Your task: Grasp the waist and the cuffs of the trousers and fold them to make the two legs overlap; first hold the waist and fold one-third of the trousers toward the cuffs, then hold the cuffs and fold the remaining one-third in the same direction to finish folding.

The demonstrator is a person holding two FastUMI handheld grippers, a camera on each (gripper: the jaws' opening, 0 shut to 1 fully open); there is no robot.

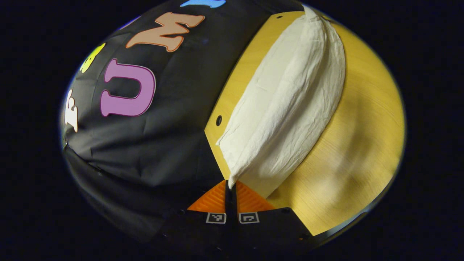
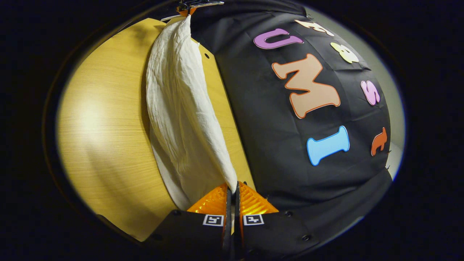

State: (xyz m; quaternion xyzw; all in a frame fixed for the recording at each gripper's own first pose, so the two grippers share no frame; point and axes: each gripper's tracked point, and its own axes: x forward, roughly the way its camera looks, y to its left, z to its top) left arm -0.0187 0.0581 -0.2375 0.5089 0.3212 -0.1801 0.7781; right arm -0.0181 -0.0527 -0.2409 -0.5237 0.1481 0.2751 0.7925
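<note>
Left hand-held gripper point(image 1: 231, 185), bottom centre, pinches one end of the trousers point(image 1: 286, 105); they stretch toward the upper right over the counter point(image 1: 362, 145). Right hand-held gripper point(image 2: 232, 186) pinches the opposite end. Legs appear overlapped; both one-third folds seemingly remain.

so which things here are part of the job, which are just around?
In the job: trousers, left gripper and right gripper, each pinching one end of the cloth.
Just around: wooden table, black cloth wall.
</note>
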